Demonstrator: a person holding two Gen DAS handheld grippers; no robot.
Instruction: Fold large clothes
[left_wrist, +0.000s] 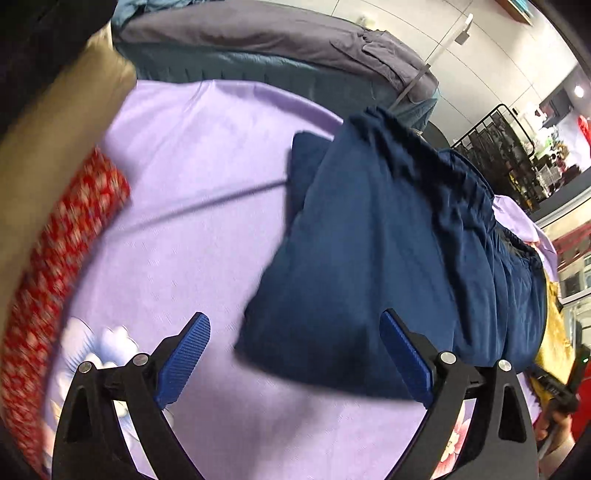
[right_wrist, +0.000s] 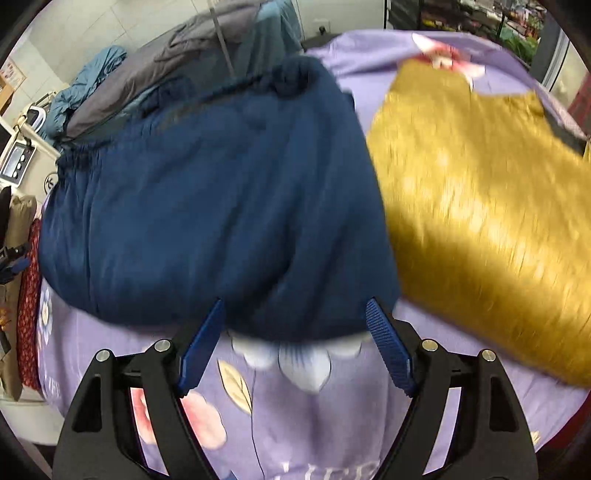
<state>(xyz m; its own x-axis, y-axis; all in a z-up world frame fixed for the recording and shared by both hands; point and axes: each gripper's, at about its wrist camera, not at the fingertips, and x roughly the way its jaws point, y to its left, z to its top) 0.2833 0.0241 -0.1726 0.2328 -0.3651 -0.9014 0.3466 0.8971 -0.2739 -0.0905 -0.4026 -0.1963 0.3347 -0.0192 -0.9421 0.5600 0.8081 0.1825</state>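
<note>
A navy blue garment (left_wrist: 391, 251) with a gathered waistband lies folded on a lilac floral bedsheet (left_wrist: 192, 177). It also shows in the right wrist view (right_wrist: 207, 206). My left gripper (left_wrist: 295, 325) is open, its blue pads (left_wrist: 184, 358) spread around the garment's near corner without holding it. My right gripper (right_wrist: 295, 310) is open too, just over the garment's near edge, with nothing between its pads (right_wrist: 388, 350). A mustard-yellow garment (right_wrist: 480, 214) lies to the right of the blue one.
A red patterned cloth (left_wrist: 62, 273) and a tan pillow (left_wrist: 55, 122) lie at the bed's left. A grey and teal duvet (left_wrist: 258, 48) is heaped on a bed behind. A black metal rack (left_wrist: 509, 147) stands at the far right.
</note>
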